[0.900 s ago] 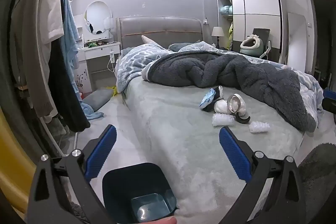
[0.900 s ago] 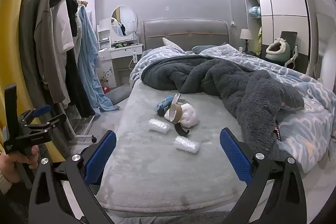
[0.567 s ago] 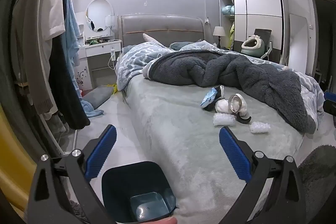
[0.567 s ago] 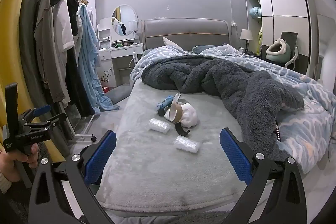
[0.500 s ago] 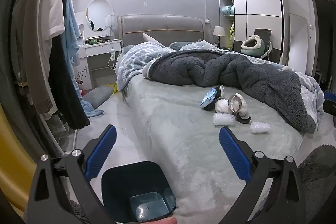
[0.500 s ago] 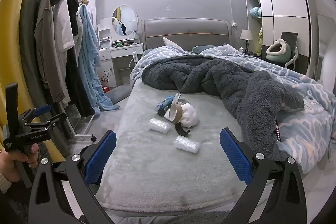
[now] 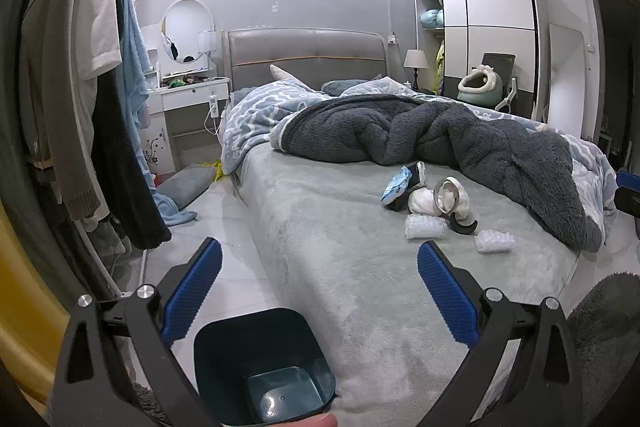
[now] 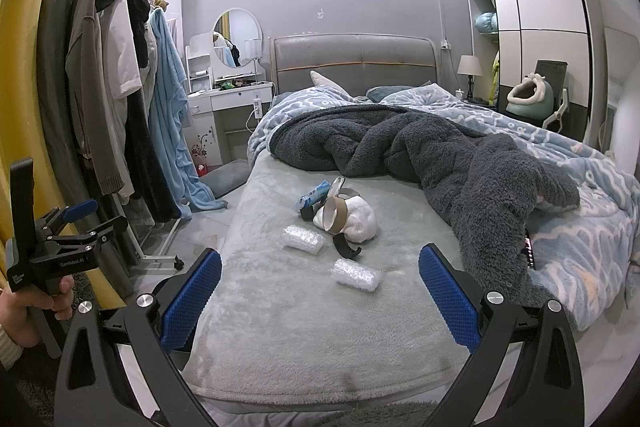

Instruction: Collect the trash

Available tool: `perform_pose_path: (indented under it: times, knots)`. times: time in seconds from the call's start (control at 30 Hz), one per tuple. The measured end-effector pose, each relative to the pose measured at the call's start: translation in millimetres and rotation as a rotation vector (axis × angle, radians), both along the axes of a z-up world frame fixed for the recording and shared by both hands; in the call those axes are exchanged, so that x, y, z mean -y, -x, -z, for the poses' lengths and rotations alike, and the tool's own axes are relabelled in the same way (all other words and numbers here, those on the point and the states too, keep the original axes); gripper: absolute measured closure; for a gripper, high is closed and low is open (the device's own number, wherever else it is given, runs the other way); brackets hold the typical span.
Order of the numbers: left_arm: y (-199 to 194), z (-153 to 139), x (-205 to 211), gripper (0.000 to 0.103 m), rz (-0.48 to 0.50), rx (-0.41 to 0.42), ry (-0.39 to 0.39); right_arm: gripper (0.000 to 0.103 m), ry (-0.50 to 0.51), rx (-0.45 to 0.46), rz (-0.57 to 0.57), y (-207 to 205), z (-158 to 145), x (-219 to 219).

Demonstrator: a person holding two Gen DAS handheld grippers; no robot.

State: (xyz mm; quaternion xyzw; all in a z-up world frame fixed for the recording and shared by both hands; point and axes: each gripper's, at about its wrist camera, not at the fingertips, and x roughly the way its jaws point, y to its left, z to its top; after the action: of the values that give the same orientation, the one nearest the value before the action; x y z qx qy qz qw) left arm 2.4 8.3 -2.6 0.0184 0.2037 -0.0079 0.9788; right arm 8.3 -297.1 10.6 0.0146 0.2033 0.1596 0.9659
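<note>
Lying on the grey-green bedspread (image 8: 304, 327) near its middle, the trash is being seen as a loose cluster: two bubble-wrap rolls (image 8: 303, 237) (image 8: 355, 275), a cardboard tape core (image 8: 335, 214) leaning on a white wad (image 8: 362, 219), a blue wrapper (image 8: 313, 198) and a black curved piece (image 8: 347, 247). Nothing is being held yet; the right gripper (image 8: 319, 301) is being carried with its jaws spread wide and empty, well short of the pile, and the left gripper (image 7: 319, 293) is likewise standing wide and empty over the dark teal bin (image 7: 262, 363) on the floor beside the bed. By judgement, the nearer bubble-wrap roll is best being taken first, across its short side, with the pads lowered just onto the plush so that the bedspread is not being pinched along with it. The bin is being kept close for the drop. The dark fleece blanket (image 8: 440, 163) is lying just beside the pile and could be snagged. A clothes rack (image 8: 120, 115) is crowding the aisle on the left, and a person's hand (image 8: 28, 311) is being seen on the left gripper's handle.
</note>
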Motion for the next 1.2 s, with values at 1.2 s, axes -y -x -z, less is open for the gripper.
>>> perform_pose_path:
  times: [1.2]
  knots:
    - [0.2,0.0,2.3,0.003,-0.001,-0.001,-0.004,0.003,0.003,-0.003,0.001,-0.5,0.4,-3.1]
